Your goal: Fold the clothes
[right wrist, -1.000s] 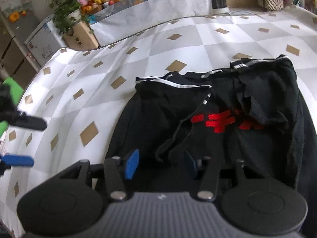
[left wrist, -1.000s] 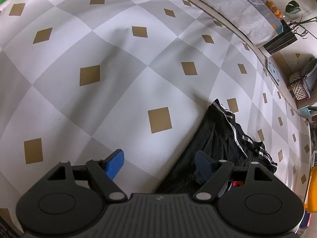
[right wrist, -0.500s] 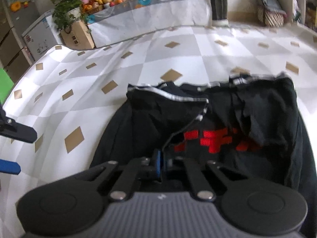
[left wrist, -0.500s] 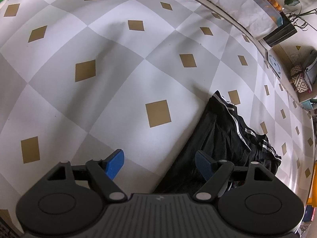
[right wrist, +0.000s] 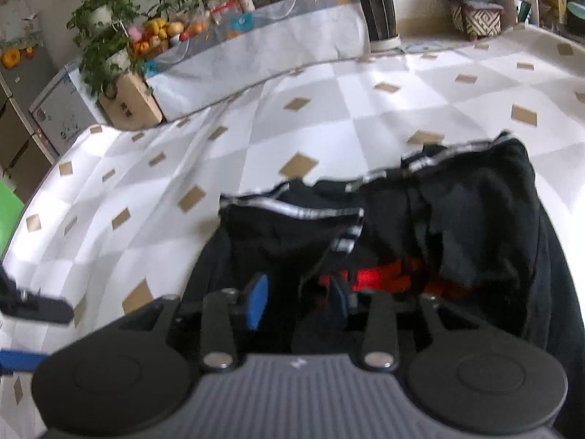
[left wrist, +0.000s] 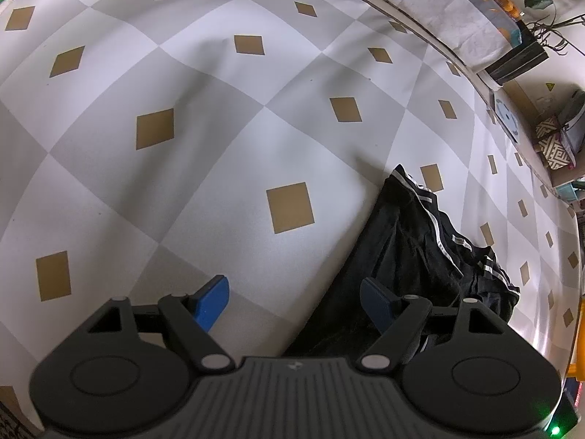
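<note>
A black garment [right wrist: 457, 226] with white-striped trim and a red print [right wrist: 384, 274] lies crumpled on the checkered cloth. In the left wrist view the same garment [left wrist: 402, 256] lies at the lower right. My left gripper [left wrist: 294, 303] is open just above the cloth, with its right finger over the garment's near edge. In the blurred right wrist view, my right gripper [right wrist: 297, 301] stands open over the garment's near left part, black fabric showing between its blue pads [right wrist: 256, 301]. The left gripper's fingers [right wrist: 36, 307] show at that view's left edge.
The white and grey checkered cloth [left wrist: 182, 183] with tan diamonds covers the whole work surface. Beyond its far edge stand a covered counter [right wrist: 256, 47] with fruit and plants, a cardboard box [right wrist: 128, 102], a dark bin [right wrist: 380, 3] and patterned baskets [right wrist: 479, 18].
The right gripper shut on the garment's near part half a second ago and now stands open again, and its view has tilted up. The left gripper stayed open and barely shifted.
</note>
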`<state>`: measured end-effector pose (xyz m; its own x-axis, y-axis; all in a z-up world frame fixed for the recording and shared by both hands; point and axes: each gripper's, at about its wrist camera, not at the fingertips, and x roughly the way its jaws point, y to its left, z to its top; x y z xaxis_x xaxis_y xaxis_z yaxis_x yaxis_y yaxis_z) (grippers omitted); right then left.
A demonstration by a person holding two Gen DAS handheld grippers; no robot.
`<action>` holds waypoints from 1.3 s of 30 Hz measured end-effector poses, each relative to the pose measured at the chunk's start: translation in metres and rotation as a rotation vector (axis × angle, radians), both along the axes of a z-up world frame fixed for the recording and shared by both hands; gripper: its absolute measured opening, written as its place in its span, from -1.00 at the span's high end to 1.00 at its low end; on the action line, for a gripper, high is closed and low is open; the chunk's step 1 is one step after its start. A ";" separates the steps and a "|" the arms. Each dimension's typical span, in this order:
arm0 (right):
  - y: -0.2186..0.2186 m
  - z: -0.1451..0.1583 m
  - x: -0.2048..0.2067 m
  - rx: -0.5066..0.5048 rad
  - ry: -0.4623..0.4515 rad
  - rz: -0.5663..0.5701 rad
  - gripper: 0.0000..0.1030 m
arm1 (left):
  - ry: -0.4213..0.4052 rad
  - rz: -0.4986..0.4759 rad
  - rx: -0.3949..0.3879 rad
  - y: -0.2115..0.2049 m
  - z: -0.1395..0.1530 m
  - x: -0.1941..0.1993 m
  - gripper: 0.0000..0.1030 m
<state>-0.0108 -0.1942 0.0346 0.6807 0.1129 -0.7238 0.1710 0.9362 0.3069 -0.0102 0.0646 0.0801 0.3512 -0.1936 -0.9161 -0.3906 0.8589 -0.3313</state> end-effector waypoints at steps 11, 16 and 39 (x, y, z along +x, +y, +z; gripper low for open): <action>-0.012 -0.018 0.030 -0.066 0.010 0.004 0.13 | -0.005 -0.128 0.112 -0.031 -0.008 0.008 -0.51; -0.011 -0.022 0.035 -0.105 -0.003 0.052 0.39 | 0.006 -0.293 0.246 -0.062 -0.020 0.015 -0.51; -0.020 -0.009 0.056 -0.207 -0.046 0.016 0.19 | 0.007 -0.405 0.325 -0.087 -0.027 0.016 -0.51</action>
